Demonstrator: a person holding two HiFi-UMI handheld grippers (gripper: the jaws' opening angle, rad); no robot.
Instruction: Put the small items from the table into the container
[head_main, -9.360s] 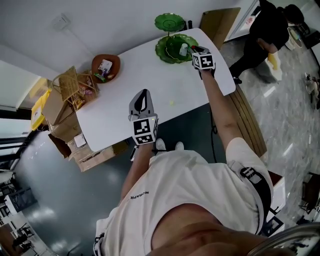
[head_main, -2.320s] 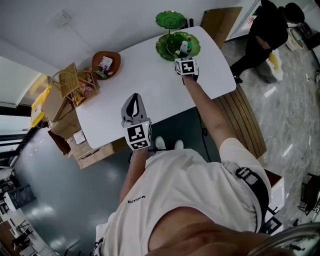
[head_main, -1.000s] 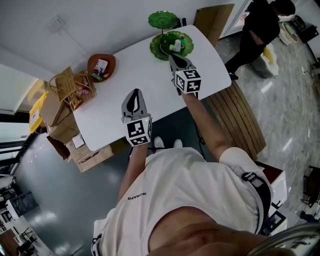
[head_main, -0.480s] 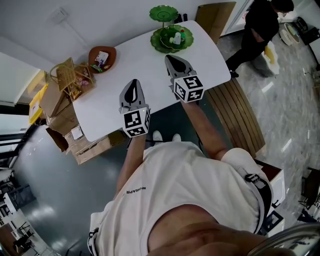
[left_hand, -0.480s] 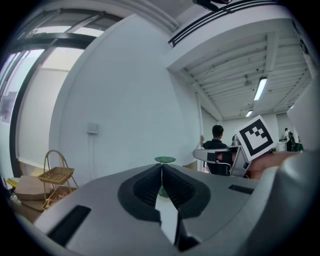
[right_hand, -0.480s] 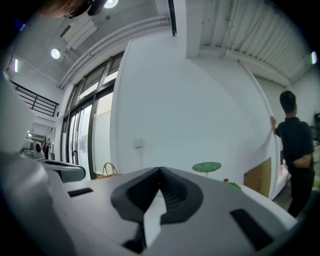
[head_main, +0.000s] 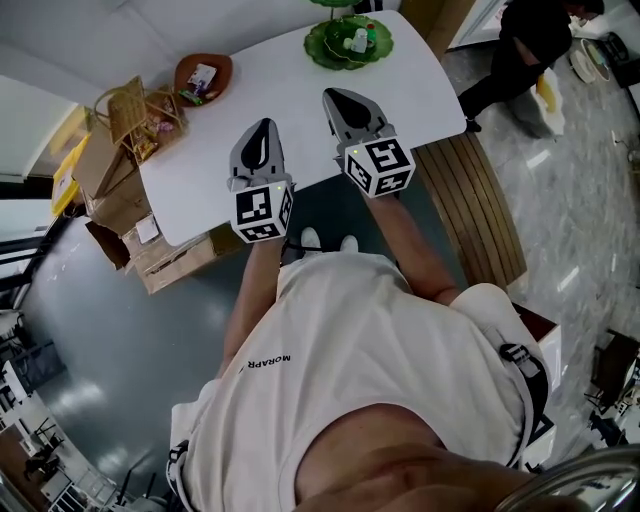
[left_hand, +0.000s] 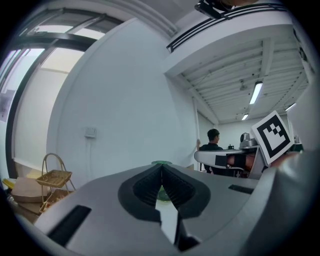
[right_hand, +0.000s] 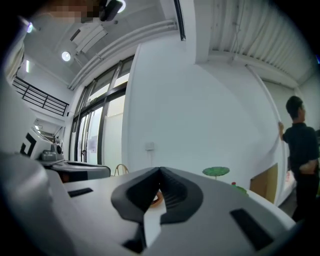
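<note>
Both grippers are held over the near edge of the white table (head_main: 290, 95). The left gripper (head_main: 264, 125) is seen with its jaws pressed together and nothing between them. The right gripper (head_main: 333, 97) is likewise closed and empty. The container (head_main: 322, 48), a glossy green leaf-shaped dish with a wavy rim, is found at the table's far end, well apart from both grippers. A small white bottle (head_main: 358, 41) and other small items are seen in it. A smaller green upper tier (right_hand: 216, 171) is raised above it.
</note>
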